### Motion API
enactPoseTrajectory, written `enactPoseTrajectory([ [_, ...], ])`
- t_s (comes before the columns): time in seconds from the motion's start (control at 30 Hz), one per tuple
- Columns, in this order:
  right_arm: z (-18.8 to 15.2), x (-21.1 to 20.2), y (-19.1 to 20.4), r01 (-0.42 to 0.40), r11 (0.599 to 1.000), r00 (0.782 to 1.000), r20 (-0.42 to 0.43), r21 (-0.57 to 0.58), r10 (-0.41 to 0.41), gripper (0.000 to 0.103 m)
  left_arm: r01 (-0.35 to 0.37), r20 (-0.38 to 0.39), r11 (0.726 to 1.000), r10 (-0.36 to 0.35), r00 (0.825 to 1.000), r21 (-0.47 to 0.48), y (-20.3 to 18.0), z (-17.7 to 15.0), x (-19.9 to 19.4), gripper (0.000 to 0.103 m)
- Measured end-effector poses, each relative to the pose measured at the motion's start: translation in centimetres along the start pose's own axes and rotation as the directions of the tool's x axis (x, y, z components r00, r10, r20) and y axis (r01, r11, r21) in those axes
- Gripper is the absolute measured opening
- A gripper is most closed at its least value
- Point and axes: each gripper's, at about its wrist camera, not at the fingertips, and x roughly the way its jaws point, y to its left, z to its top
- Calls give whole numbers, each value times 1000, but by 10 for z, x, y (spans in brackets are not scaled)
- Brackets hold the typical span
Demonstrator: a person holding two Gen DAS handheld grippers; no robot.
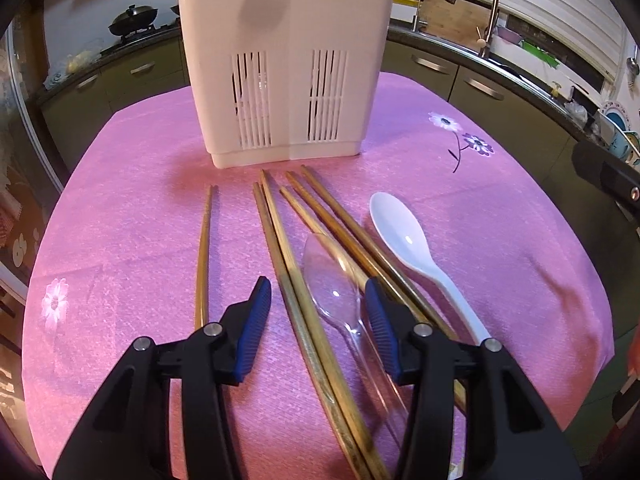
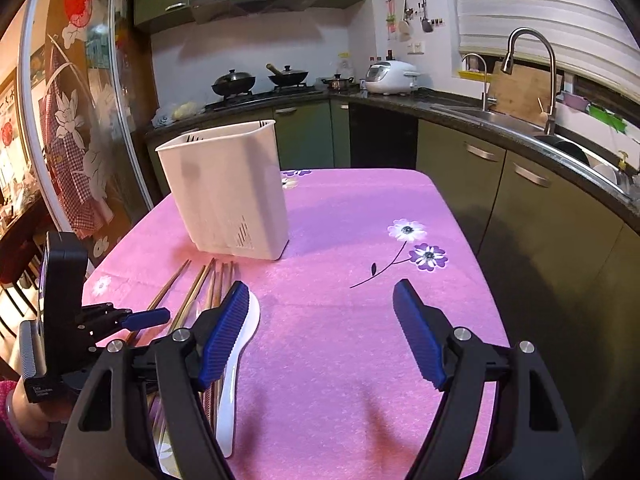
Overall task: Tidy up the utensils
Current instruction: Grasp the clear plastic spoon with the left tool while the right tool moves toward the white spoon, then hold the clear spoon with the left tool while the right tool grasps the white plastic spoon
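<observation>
**A:** So where are you at? Both of your hand-held grippers look spread wide with nothing in them. The left hand-held gripper (image 1: 318, 300) hangs right over the pile, while the right hand-held gripper (image 2: 320, 300) is off over bare pink desk (image 2: 340, 360).

**B:** Yep, and the pile sits on your left side. The chopsticks (image 1: 280, 248), the clear spoon (image 1: 334, 284) and the white spoon (image 1: 404, 236) all lie flat on the desk in front of the white holder (image 1: 286, 64).

**A:** Which way do they run?

**B:** Pretty much straight away from you, tips pointing at the holder, handles back toward you. So their long axis lines up with your left fingers (image 1: 256, 312) and crosses the gap between them, which is what you want for a pinch across the shaft.

**A:** What's actually between the left jaws?

**B:** In the left wrist view, two chopsticks lying side by side and the clear spoon's bowl. One lone chopstick (image 1: 204, 256) lies just outside your left finger.

**A:** And the right one?

**B:** Its left finger (image 2: 224, 332) is just beside the white spoon (image 2: 240, 344), so that's the nearest thing for it. My guess: left goes first, straight down.
</observation>
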Motion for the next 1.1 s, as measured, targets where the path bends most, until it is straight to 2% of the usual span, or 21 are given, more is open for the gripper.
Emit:
enactPoseTrajectory([
  [0.4, 0, 0, -1, 40, 999, 999, 10, 10, -40, 74, 19, -14, 999, -19, 1000, 36, -5, 2, 6, 46],
  [0.5, 0, -1, 0, 62, 998, 998, 19, 15, -63, 74, 22, -13, 999, -21, 1000, 47, -7, 3, 6, 40],
  [0.57, 0, -2, 0, 72, 997, 997, 22, 18, -73, 77, 20, -10, 998, -20, 1000, 56, -8, 3, 6, 31],
  [0.73, -1, -2, -3, 75, 997, 997, 22, 26, -75, 79, 33, -6, 997, -33, 999, 70, -8, 4, 6, 23],
  [0.77, 0, -2, -3, 76, 997, 997, 22, 28, -77, 79, 35, -1, 997, -35, 999, 74, -8, 5, 4, 17],
  [0.87, 0, -2, -5, 80, 996, 996, 23, 34, -80, 79, 58, 5, 996, -58, 998, 75, -5, 8, -1, 11],
  [0.97, 0, -2, -5, 76, 996, 997, 24, 38, -77, 79, 53, 5, 994, -54, 999, 91, -3, 8, -3, 6],
  [1.1, 0, 2, -3, 71, 997, 997, 16, 33, -72, 79, 61, 6, 993, -62, 998, 97, 2, 7, -6, 5],
])
